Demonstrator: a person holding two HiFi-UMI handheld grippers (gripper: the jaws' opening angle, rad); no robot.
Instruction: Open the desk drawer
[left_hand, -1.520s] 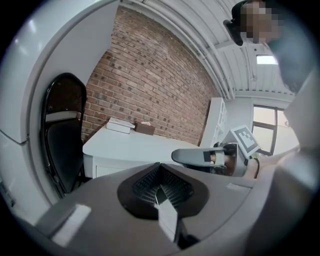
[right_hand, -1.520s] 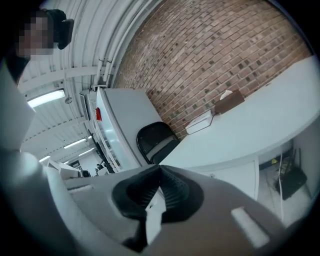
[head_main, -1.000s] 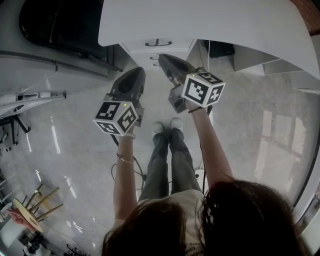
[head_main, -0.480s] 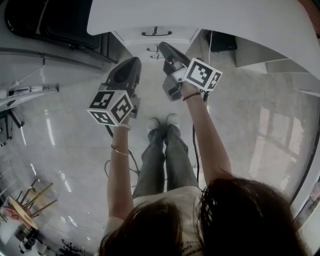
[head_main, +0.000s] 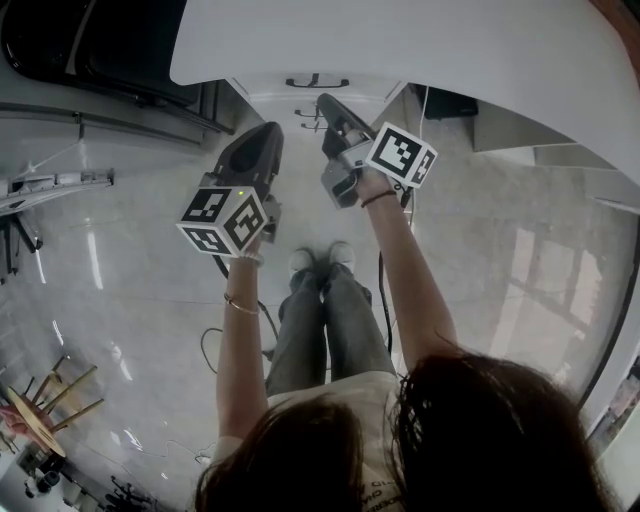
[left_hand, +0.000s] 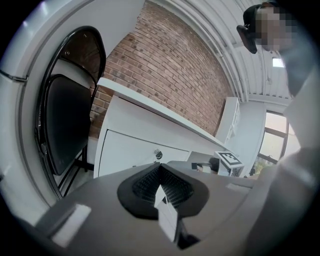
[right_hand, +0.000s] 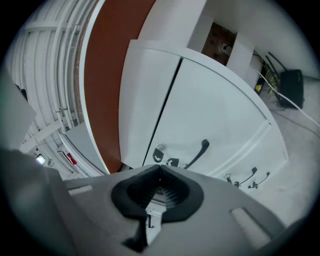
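A black folding chair (head_main: 100, 45) stands at the upper left of the head view, and the left gripper view shows a red brick wall (left_hand: 165, 75) behind it. The pale glossy floor (head_main: 500, 250) carries streaks of reflected light. A black cable (head_main: 207, 345) loops across it beside grey trousers (head_main: 325, 330) and white shoes (head_main: 320, 258). A black box (head_main: 455, 102) sits on the floor at the upper right. A wooden stool (head_main: 40, 415) lies tipped at the lower left.

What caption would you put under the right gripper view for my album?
Right gripper, jaws shut and empty, aimed at the white drawer with its black handle.
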